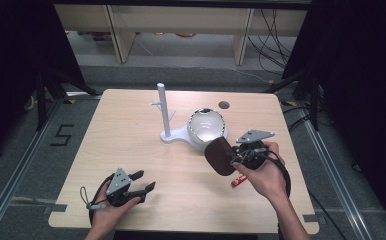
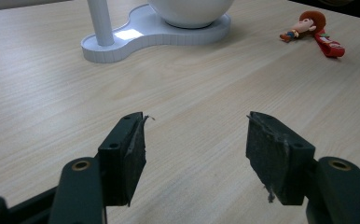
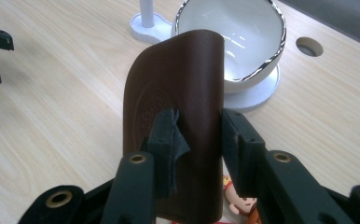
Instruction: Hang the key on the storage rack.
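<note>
Both hands come in from the near edge of the bench, each holding a claw. Close to the near left corner the left claw rests low with its jaws spread and nothing between them; in the left gripper view that claw looks across bare wood toward the white stand and a small doll with a red strap, lying flat toward the right edge. Nearer the right edge, the right claw is clenched on a brown leather case, held off the bench just in front of the white bowl. From the right gripper view the right claw grips the case by its two sides, the case standing on end and covering part of the bowl, whose shiny rim and bare inside appear here. That view also catches the doll directly beneath the case, while the high view gives just its red strap beside the right hand. An upright white post rises from the stand, and a round hole sits near the far edge.
</note>
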